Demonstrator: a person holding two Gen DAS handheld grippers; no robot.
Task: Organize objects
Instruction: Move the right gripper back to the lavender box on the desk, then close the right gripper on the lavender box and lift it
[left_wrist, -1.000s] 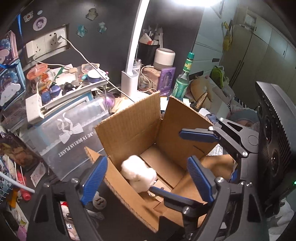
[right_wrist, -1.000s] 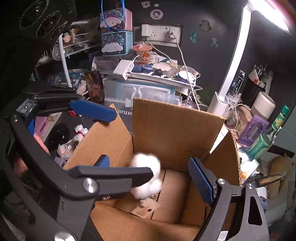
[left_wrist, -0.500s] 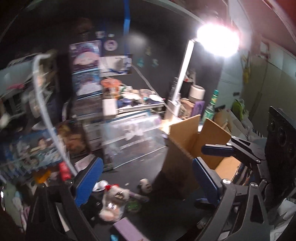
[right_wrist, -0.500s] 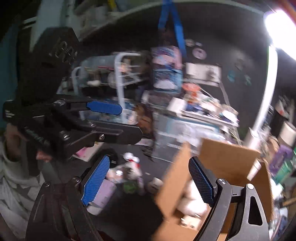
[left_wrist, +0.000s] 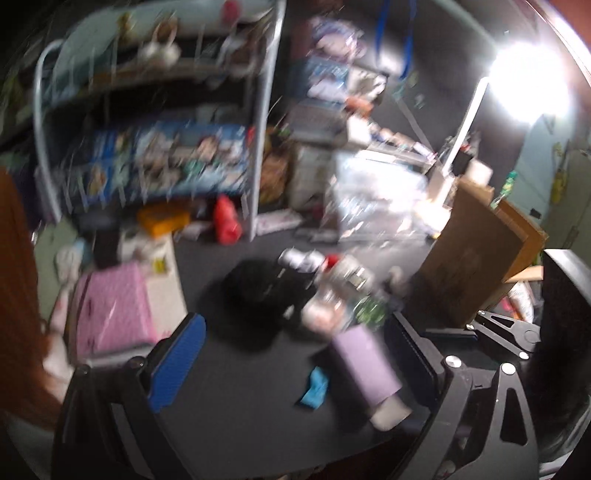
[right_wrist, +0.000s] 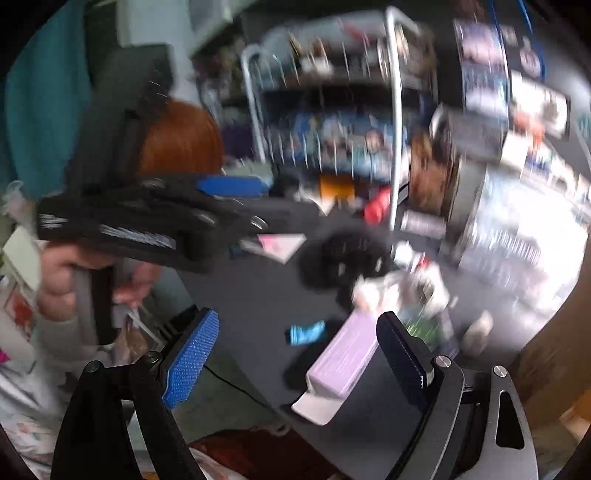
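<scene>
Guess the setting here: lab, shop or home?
Likely a home, a cluttered bedroom or hobby desk: a wire shelf packed with blurred collectibles, a bright desk lamp, and a cardboard box on the dark desktop.

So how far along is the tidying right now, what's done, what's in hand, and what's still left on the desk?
Done: cannot tell; the cardboard box shows only its outside.
In hand: nothing. The left gripper, whose jaws have just been opening, and the right gripper are both open and empty.
Left: a lilac box, a small blue item, a black object and a blurred clutter pile lie on the dark desk.
</scene>
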